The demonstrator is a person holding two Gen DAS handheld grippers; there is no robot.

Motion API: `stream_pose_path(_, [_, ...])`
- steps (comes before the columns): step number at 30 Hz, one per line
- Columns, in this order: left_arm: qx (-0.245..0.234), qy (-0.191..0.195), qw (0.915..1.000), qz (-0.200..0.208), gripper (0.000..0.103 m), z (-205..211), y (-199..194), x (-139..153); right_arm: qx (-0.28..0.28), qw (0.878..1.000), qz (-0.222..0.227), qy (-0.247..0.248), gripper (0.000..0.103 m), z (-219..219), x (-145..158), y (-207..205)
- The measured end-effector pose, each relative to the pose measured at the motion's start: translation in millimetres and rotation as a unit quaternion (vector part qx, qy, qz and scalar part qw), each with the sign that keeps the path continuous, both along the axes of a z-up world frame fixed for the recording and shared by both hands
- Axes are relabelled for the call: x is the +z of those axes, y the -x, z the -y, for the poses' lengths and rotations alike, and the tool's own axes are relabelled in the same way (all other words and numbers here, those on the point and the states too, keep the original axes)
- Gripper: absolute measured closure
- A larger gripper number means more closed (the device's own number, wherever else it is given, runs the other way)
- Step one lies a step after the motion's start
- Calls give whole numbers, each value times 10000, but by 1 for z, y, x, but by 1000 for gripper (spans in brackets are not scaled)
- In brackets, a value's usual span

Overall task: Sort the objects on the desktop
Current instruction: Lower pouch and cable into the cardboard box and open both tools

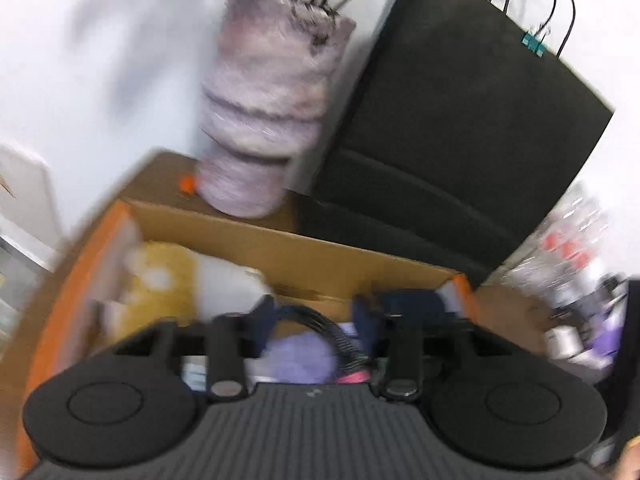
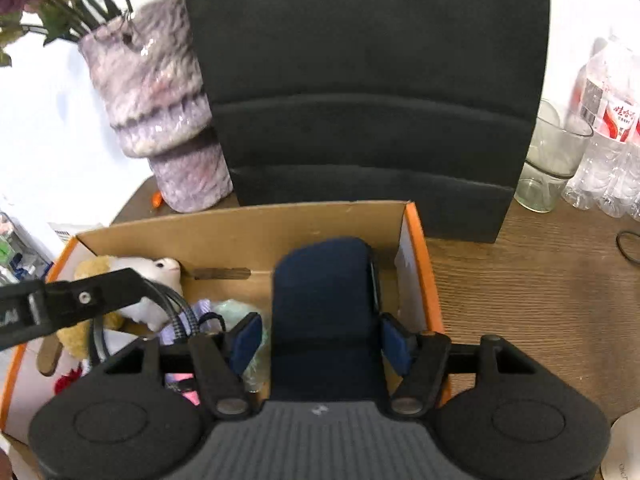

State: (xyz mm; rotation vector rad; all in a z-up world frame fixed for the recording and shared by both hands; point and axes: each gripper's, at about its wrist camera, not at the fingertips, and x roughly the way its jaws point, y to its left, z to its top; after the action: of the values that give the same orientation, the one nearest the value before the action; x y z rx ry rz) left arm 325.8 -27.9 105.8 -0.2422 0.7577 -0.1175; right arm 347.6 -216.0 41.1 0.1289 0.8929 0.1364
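An open cardboard box (image 2: pixel 240 216) with orange sides stands on the wooden desk (image 2: pixel 520 280). My right gripper (image 2: pixel 322 342) is shut on a dark navy case (image 2: pixel 324 300), upright over the box's right end. My left gripper (image 1: pixel 314 308) is over the box (image 1: pixel 320 256) in a blurred view. Its blue pads stand open with a looped black cable (image 1: pixel 316 316) between them and a purple item (image 1: pixel 300 360) below. In the right wrist view, the left gripper's finger (image 2: pixel 100 296) reaches in from the left with the cable (image 2: pixel 176 312) hanging under it. A white and tan plush toy (image 2: pixel 160 276) lies in the box.
A mottled purple vase (image 2: pixel 160 120) with dark stems and a tall black paper bag (image 2: pixel 360 80) stand right behind the box. A glass (image 2: pixel 552 152), plastic water bottles (image 2: pixel 608 120) and a thin black ring (image 2: pixel 628 246) sit to the right on the desk.
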Motion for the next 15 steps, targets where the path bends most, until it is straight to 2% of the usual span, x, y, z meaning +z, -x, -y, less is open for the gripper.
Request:
stream_pose_path(3, [80,-915,9958,-23,51,2,13,15,32,9998,-26,-200,39,8,11,4])
stream_pose_path(5, [28,-1187,9928,-132,32,0,21,23,83,9996,-136,-242,38,8,22,8])
stream_pose_path(8, [-19,-1516,9878,-356,18,-2,34,31,250,9994,-192,-122,31,1,41,23])
stream_pose_path(12, [-21,-1800,9832,-295,9,-2,63,44,487,9987,-114,-65,19,-8,69,51])
stream_pose_path(15, [25,-1814,9830,-263,5,-6,82,56,571,9983,-36,99,18,-16,88,71])
